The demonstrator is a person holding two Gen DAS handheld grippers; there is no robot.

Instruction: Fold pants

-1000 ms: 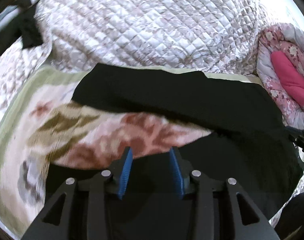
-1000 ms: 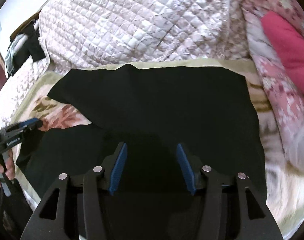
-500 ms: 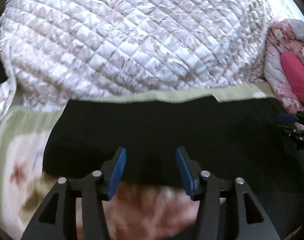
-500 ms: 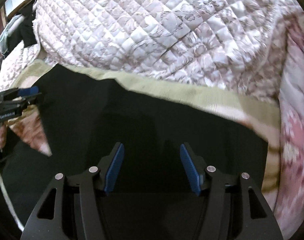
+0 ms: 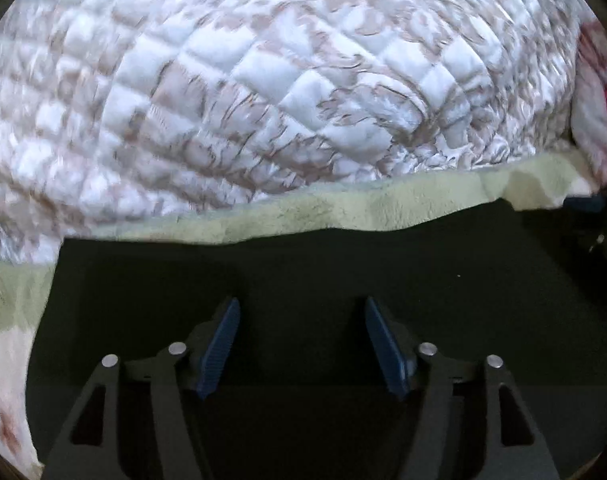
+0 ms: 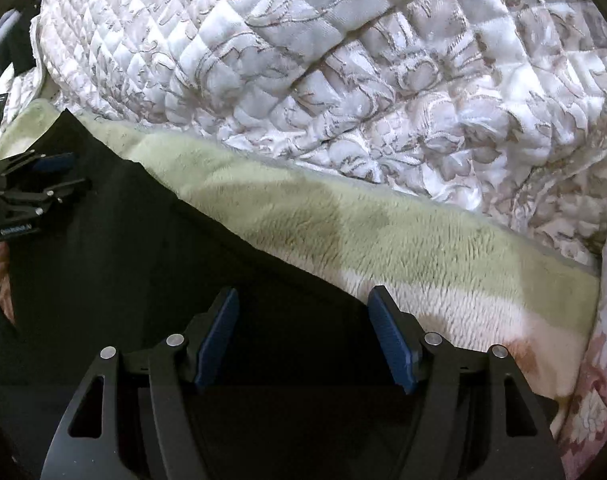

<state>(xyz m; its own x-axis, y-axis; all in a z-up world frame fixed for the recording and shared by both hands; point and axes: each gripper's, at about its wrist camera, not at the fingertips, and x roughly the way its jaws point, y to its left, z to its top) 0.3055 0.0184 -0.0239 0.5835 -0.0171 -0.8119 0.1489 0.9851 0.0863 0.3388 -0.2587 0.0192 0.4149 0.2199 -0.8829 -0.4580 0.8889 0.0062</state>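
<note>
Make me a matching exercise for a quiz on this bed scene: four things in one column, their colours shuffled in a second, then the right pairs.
Things:
1. pants
2. fleece blanket
3. quilt
4. gripper pads

Colours:
A. blue
B. white with beige pattern
C. black
D. pale green

Pairs: 1-C, 2-D, 3-B, 4-A
</note>
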